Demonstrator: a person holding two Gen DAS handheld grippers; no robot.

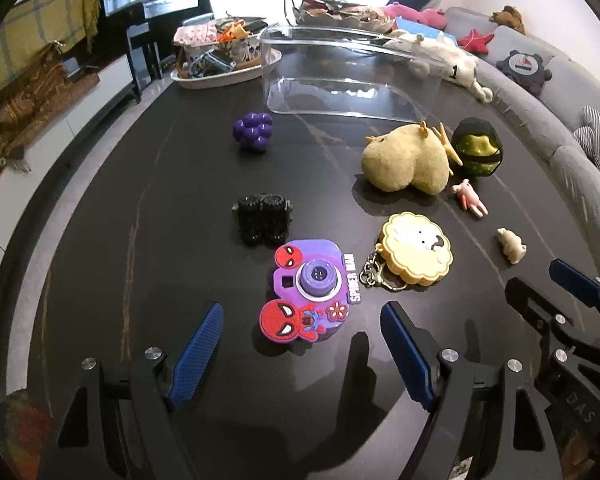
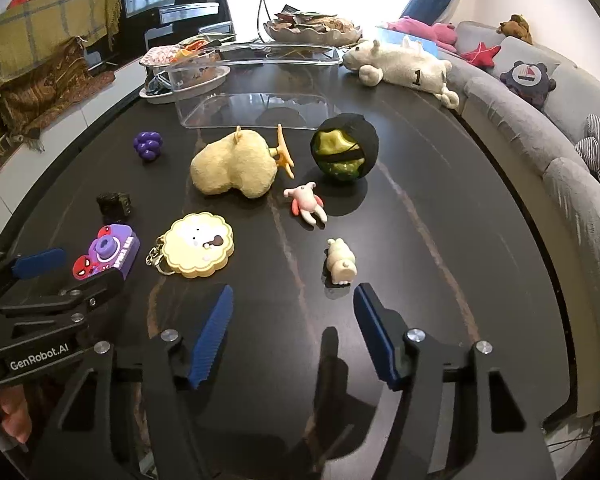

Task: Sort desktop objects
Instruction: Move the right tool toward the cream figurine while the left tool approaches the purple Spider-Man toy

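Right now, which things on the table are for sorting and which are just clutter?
For sorting: purple toy camera, black toy car, purple grapes, yellow plush, clear bin.

Just lying about: white plush animal, oval tray of oddments.

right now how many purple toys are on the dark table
2: the purple grape cluster at the far left, near the clear bin, and the purple toy camera close in, just ahead of the open left gripper. None seems hidden.

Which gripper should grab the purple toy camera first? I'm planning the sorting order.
Left. The left gripper is open, and the toy camera lies just ahead between its fingers. The right gripper is also open but points toward the small cream figurine, with the camera off to its left.
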